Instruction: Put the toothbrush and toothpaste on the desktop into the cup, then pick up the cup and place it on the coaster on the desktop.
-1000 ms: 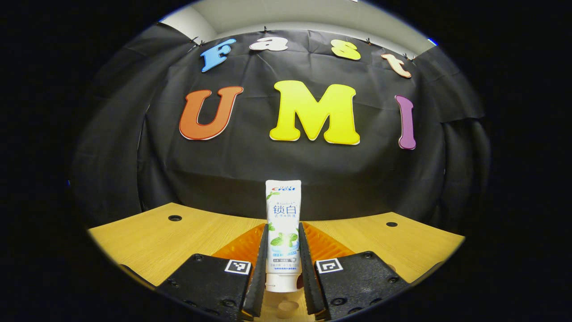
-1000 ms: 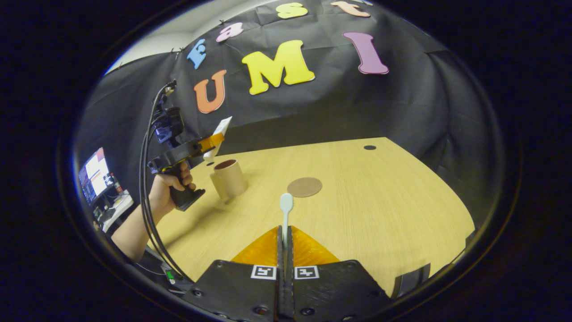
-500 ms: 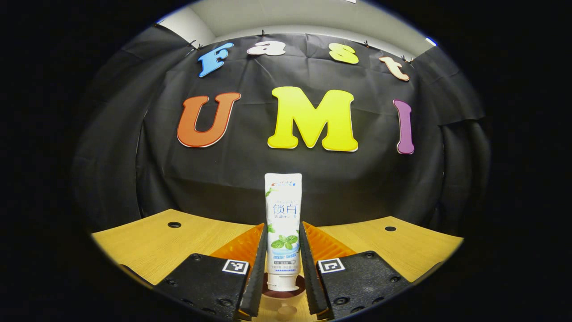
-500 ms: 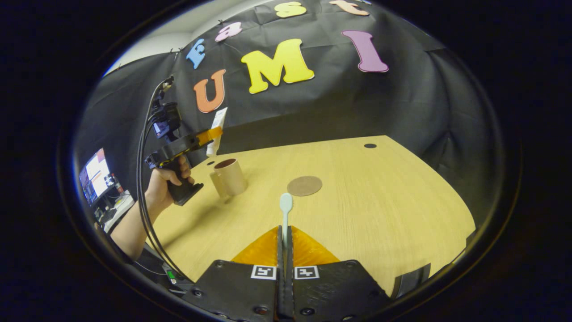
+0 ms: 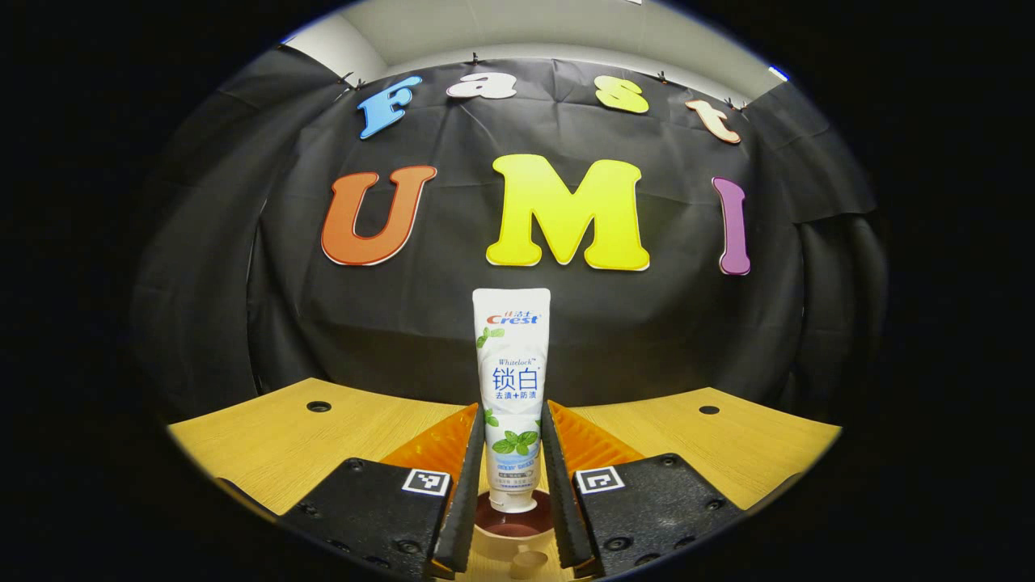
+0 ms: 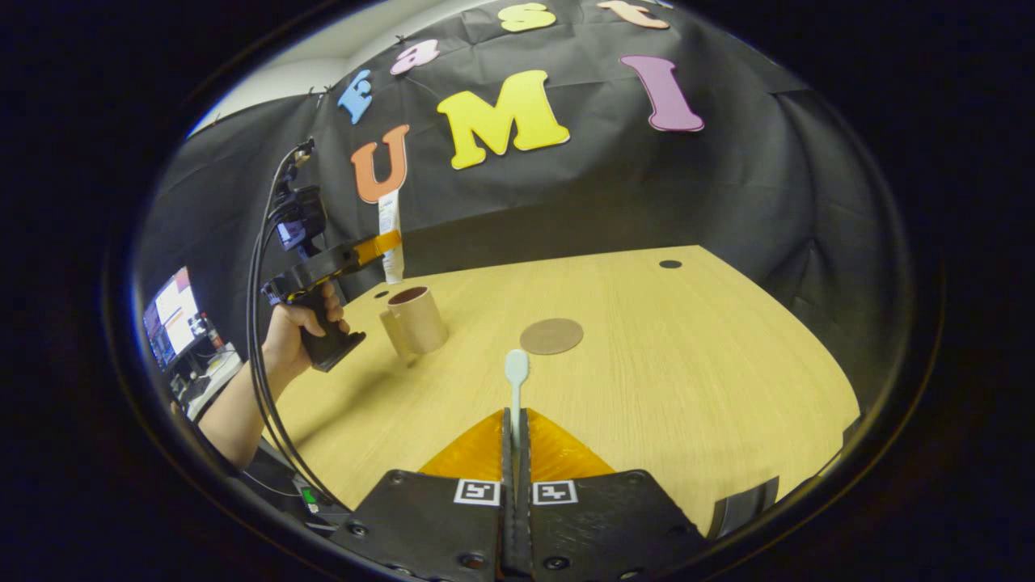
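1. In the left gripper view, the left gripper (image 5: 513,461) is sitting at the bottom centre of the frame, its two fingers clamping the toothpaste (image 5: 511,380) from both sides.
2. The toothpaste is standing upright with its cap pointing down, rising through the middle of the frame in front of the black cloth wall.
3. Just below the cap, at the bottom centre, the dark open mouth of the cup (image 5: 511,527) is showing between the fingers; the cap is hanging right over the opening, and I cannot tell whether it is dipping past the rim.
4. In the right gripper view, the right gripper (image 6: 516,453) is occupying the bottom centre, its fingers pressing together on the toothbrush (image 6: 516,380), whose pale head is pointing up toward the frame's middle.
5. The cup (image 6: 416,320) is standing on the wooden desktop (image 6: 687,364) left of centre, with the left gripper (image 6: 390,242) holding the toothpaste (image 6: 391,234) upright above it.
6. A hand (image 6: 306,331) is gripping that gripper's handle at the left of the frame, with cables trailing down beside it.
7. The round brown coaster (image 6: 551,335) is lying flat on the desktop near the frame's centre, to the right of the cup and apart from it.
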